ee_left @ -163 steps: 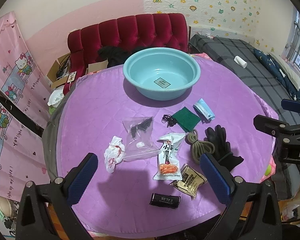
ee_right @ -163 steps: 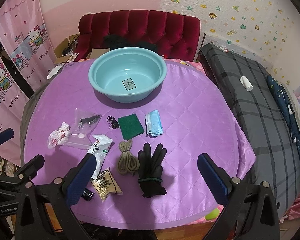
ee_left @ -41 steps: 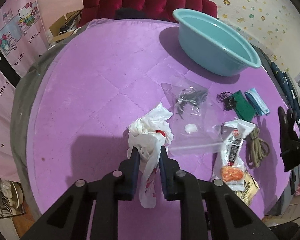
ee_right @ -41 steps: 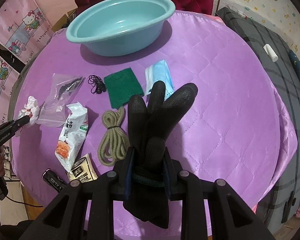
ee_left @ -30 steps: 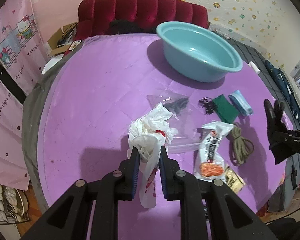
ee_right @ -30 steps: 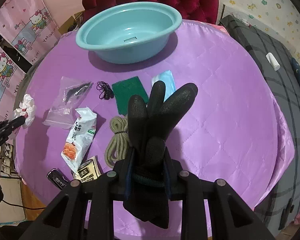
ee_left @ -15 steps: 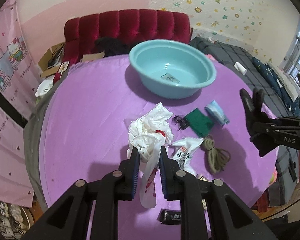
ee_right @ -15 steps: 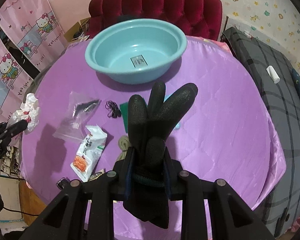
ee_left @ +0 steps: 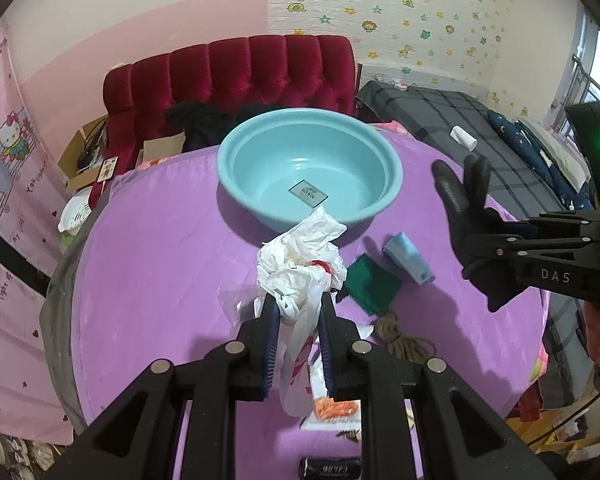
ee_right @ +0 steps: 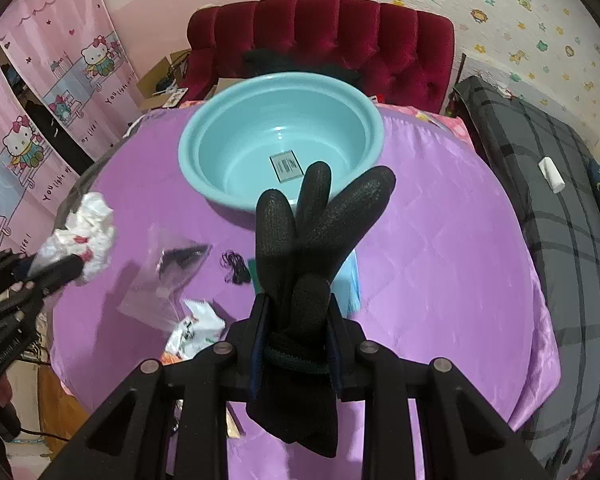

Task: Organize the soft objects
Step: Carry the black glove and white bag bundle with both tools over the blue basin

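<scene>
My left gripper (ee_left: 296,304) is shut on a crumpled white plastic bag (ee_left: 300,264) with red print and holds it above the purple table, short of the teal basin (ee_left: 310,168). My right gripper (ee_right: 296,308) is shut on a pair of black gloves (ee_right: 312,240), held above the table in front of the basin (ee_right: 280,136). The gloves also show in the left wrist view (ee_left: 468,216), and the bag shows in the right wrist view (ee_right: 88,232). The basin holds only a label.
On the purple quilted table (ee_left: 160,260) lie a green cloth (ee_left: 370,280), a blue mask pack (ee_left: 410,258), a rope coil (ee_left: 400,340), a clear zip bag (ee_right: 172,280), a snack packet (ee_right: 192,332) and a black cylinder (ee_left: 328,470). A red sofa (ee_left: 240,68) and a grey bed (ee_right: 560,208) stand behind.
Both grippers have lifted and moved toward the basin with their loads. The basin now looks nearer in both views. Both grips are unchanged.
</scene>
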